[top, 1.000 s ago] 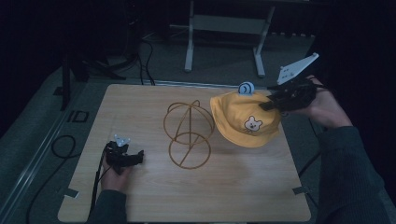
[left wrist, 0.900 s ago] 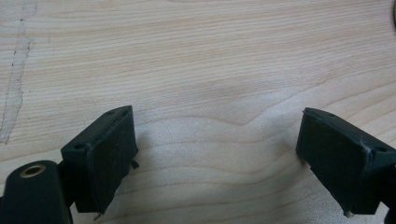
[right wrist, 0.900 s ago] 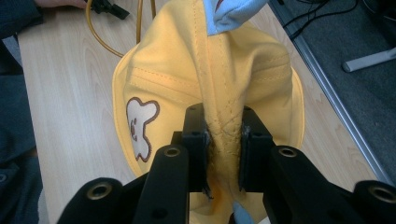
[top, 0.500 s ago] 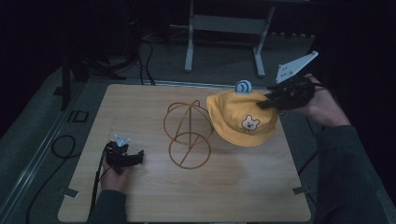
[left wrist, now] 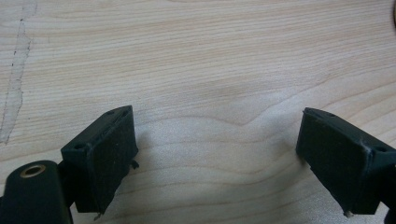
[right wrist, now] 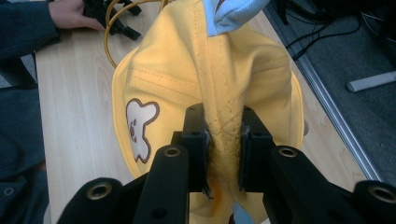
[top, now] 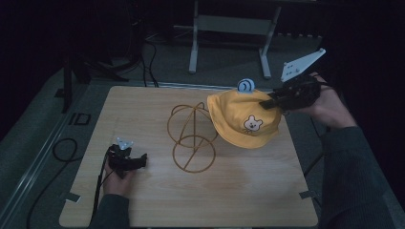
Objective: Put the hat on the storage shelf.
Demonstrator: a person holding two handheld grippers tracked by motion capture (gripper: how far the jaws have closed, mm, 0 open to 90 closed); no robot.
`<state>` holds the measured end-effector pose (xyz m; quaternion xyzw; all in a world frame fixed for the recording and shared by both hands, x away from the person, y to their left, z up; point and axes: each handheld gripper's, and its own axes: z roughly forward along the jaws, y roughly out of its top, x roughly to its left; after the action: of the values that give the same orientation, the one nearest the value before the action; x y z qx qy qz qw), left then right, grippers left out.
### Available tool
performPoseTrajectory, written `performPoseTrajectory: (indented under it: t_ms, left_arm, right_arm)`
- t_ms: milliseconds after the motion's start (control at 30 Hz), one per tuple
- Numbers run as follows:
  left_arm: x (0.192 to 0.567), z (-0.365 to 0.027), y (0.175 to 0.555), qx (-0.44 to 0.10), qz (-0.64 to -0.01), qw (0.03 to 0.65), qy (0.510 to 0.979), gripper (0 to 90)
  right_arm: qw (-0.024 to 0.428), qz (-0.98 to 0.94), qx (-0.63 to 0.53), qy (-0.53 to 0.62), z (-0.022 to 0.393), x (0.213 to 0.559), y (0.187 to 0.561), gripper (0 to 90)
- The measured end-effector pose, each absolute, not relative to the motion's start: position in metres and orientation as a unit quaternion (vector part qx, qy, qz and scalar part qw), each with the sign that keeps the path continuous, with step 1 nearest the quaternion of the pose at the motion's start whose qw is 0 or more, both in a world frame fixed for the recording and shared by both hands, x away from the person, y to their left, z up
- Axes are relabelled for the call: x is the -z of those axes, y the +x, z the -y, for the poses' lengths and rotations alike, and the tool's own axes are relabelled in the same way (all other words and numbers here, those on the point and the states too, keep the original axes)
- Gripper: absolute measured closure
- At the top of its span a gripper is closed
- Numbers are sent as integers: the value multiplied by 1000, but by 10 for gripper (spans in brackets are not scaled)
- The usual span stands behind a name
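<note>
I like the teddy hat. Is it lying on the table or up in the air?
Up in the air. The right gripper pinches a fold of the yellow hat, which hangs beside the wire stand.

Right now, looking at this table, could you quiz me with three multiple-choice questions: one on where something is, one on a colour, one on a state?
1. Where is the wire stand?
A. mid-table
B. on the floor
C. in the left gripper

2. What colour is the hat?
A. green
B. yellow
C. red

3. How is the right gripper?
A. open over bare wood
B. lying on the table
C. shut on the hat

Answers:
1 A: the high view shows it standing on the table between the two hands.
2 B: its cloth is yellow, with a bear patch.
3 C: the right gripper view shows both jaws pinching a fold of the hat.
</note>
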<state>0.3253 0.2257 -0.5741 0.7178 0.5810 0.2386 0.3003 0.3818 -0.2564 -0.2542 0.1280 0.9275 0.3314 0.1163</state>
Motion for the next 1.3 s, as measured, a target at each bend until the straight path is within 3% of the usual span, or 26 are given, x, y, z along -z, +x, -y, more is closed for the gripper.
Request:
performPoseTrajectory:
  t_ms: [1300]
  left_arm:
    - [574,-226,325,-239,-581,301,717,120]
  right_arm:
    - [120,-927,-340,101,220,245,389,765]
